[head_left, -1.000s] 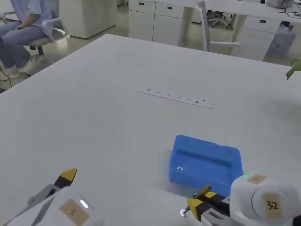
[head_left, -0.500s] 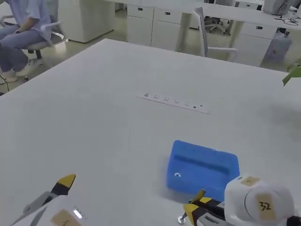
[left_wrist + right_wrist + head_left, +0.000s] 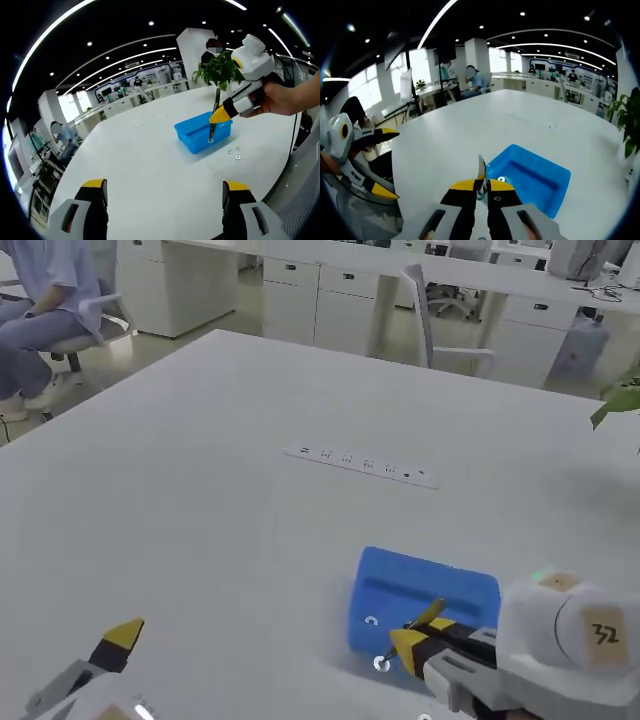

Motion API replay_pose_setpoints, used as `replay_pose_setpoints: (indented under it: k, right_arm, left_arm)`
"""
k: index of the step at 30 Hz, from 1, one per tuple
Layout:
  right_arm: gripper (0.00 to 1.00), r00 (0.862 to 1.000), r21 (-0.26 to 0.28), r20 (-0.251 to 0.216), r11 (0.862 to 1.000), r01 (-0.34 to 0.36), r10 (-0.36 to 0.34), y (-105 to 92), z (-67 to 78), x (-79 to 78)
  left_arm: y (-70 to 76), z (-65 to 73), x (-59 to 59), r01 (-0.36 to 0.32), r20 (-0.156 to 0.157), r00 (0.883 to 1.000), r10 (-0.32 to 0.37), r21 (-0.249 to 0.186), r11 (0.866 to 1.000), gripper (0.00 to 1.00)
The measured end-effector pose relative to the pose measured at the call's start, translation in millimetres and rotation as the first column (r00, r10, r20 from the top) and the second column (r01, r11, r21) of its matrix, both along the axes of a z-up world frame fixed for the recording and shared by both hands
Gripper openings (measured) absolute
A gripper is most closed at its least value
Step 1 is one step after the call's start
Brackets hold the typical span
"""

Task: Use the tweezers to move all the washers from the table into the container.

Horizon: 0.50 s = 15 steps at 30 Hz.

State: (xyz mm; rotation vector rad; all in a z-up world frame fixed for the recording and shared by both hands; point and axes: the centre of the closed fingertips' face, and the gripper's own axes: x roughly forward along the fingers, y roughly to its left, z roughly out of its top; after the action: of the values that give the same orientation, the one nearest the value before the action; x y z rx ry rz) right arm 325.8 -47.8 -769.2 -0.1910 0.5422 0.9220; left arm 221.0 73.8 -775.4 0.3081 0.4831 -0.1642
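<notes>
White table (image 3: 200, 490) runs out toward an office of desks and chairs, with a flush power strip (image 3: 362, 464) set in its middle. One piece of writing can be read: "32" on a tan sticker (image 3: 604, 633) on the round white body of the right gripper (image 3: 410, 641).

That gripper's yellow-tipped jaws are pressed together on a pair of tweezers (image 3: 215, 116), which point down from it. At their tip sits a small washer (image 3: 381, 663), right at the near wall of the blue container (image 3: 425, 590). I cannot tell whether it is clear of the table. A second washer (image 3: 501, 178) lies inside the container on its floor. Three loose washers (image 3: 237, 157) lie on the table just beside the container.

The left gripper (image 3: 164, 186) is well apart from the container, its jaws spread wide and holding nothing.
</notes>
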Motion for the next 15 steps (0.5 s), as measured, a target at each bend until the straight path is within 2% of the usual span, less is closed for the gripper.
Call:
replay_pose_setpoints:
  k: [8,15]
  right_arm:
    - [0.04,0.998,0.002,0.047,1.0,0.029,-0.029,-1.4,9.2,21.9]
    - [0.04,0.997,-0.005,0.053,0.999,0.049,-0.049,0.0,4.1,36.3]
  left_arm:
    - [1.3,-1.7,-0.7,-0.003,-0.004,1.0,0.003,0.01,1.0,0.98]
    - [1.3,-2.5,-1.4,-0.003,-0.008,1.0,0.003,0.019,1.0,0.98]
